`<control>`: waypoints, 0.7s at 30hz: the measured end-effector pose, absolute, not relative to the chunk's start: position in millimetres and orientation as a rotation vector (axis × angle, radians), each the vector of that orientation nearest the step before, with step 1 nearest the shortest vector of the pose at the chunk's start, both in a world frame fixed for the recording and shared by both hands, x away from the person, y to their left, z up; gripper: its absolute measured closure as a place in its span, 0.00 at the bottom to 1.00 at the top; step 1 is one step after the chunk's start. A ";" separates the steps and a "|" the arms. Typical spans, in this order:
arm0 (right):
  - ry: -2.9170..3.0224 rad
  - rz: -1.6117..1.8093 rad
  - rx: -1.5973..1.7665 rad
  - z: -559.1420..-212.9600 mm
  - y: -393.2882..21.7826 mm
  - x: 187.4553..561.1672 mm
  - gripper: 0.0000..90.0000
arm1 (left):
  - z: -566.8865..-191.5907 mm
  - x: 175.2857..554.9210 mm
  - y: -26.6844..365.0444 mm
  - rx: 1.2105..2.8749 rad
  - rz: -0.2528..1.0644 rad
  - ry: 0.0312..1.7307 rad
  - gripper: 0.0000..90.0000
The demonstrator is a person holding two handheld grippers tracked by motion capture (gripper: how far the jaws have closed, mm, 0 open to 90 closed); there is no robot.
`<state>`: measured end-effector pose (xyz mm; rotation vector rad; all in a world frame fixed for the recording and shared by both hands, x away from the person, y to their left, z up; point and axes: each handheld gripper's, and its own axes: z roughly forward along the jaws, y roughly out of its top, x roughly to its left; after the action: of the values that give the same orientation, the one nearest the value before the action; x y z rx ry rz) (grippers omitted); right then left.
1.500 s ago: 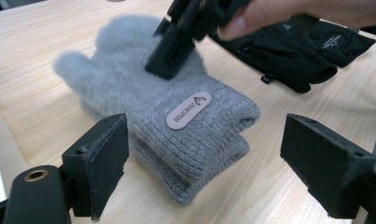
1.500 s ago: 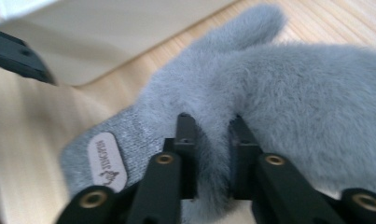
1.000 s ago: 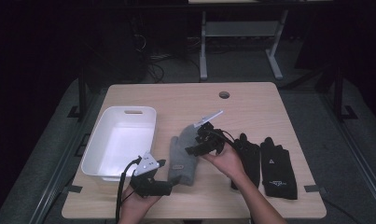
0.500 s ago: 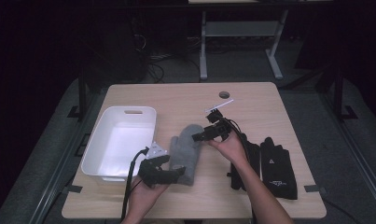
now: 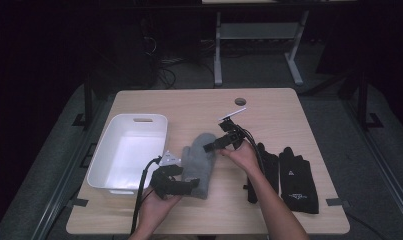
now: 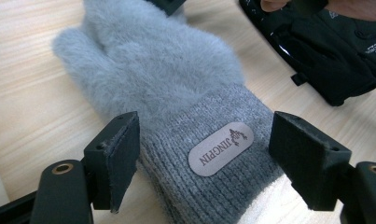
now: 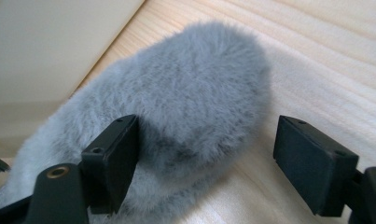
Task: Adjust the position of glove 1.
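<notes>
- Grey mitten [image 5: 198, 162] lies flat on the table [image 5: 289, 107], between the white bin [image 5: 106, 155] and the black gloves [image 5: 296, 177].
- Right gripper [image 5: 214, 146] has swung down to its fluffy tip, jaws just opened wide, gripping nothing.
- Left gripper [image 5: 191, 184] straddles the cuff, released; both look ready to pinch.

"JINGPIN" with a small emblem on the oval patch [image 6: 221, 149] of the grey mitten's [image 6: 157, 79] ribbed cuff
</notes>
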<state>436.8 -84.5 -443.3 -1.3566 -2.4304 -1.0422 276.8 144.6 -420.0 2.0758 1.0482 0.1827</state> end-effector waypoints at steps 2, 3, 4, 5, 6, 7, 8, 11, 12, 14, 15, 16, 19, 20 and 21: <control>-2.412 -1.037 -1.355 -446.3 -84.5 438.5 0.24 | -420.8 277.0 143.9 2.077 0.177 1.051 0.27; -2.404 -1.035 -1.351 -447.3 -84.7 439.3 0.23 | -421.4 277.5 143.3 2.083 0.173 1.051 0.27; -2.389 -1.030 -1.356 -449.2 -84.5 440.2 0.23 | -421.6 277.7 142.9 2.085 0.174 1.048 0.28; -2.384 -1.025 -1.359 -450.2 -84.4 440.7 0.23 | -421.8 277.8 142.4 2.089 0.175 1.046 0.28; -2.377 -1.018 -1.354 -451.6 -84.4 441.2 0.24 | -421.9 278.0 142.2 2.095 0.176 1.042 0.28; -2.375 -1.008 -1.353 -453.3 -84.1 441.6 0.24 | -421.8 278.2 142.2 2.100 0.174 1.043 0.28; -2.358 -0.994 -1.354 -457.2 -83.5 442.5 0.28 | -421.9 278.2 142.1 2.099 0.171 1.047 0.28; -2.338 -1.006 -1.345 -459.3 -84.0 442.9 0.36 | -422.4 279.1 142.5 2.110 0.168 1.045 0.28; -2.328 -1.006 -1.343 -459.7 -83.6 442.9 0.40 | -422.4 279.4 142.6 2.114 0.167 1.044 0.28; -2.321 -0.993 -1.335 -459.9 -82.2 442.3 0.50 | -422.6 279.7 142.6 2.115 0.166 1.043 0.28; -2.316 -1.003 -1.324 -461.1 -81.8 442.4 0.54 | -422.6 279.8 142.5 2.116 0.165 1.043 0.28; -2.307 -1.011 -1.321 -461.4 -81.6 442.1 0.59 | -422.7 280.1 142.5 2.118 0.166 1.040 0.28; -2.299 -1.034 -1.305 -461.1 -81.1 439.8 0.73 | -423.4 281.0 142.4 2.118 0.160 1.041 0.28; -2.312 -1.043 -1.296 -460.8 -81.3 439.3 0.77 | -423.5 281.3 142.3 2.118 0.157 1.040 0.28; -2.325 -1.060 -1.291 -459.2 -82.1 436.8 0.81 | -423.6 281.5 142.1 2.121 0.156 1.037 0.28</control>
<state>436.8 -82.1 -459.2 -1.2911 -2.3252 -1.0600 281.5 142.1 -423.6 2.1206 1.0369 0.1564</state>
